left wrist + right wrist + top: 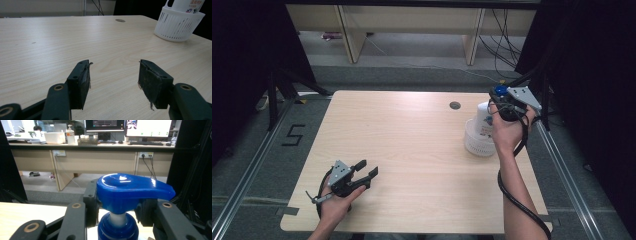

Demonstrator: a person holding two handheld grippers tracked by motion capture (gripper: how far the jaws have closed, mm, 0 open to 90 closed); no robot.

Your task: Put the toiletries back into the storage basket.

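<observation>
Jaws of the left gripper stand wide apart, empty, low over the pale wooden table. At its far right edge a white slotted plastic basket holds a white pump bottle, its label unreadable. The right gripper clamps the glossy blue pump head.

White pump bottle, blue pump head, upright in white slotted basket near tabletop right edge.

Monitors, wall cables, perhaps a sanitiser bottle.
</observation>
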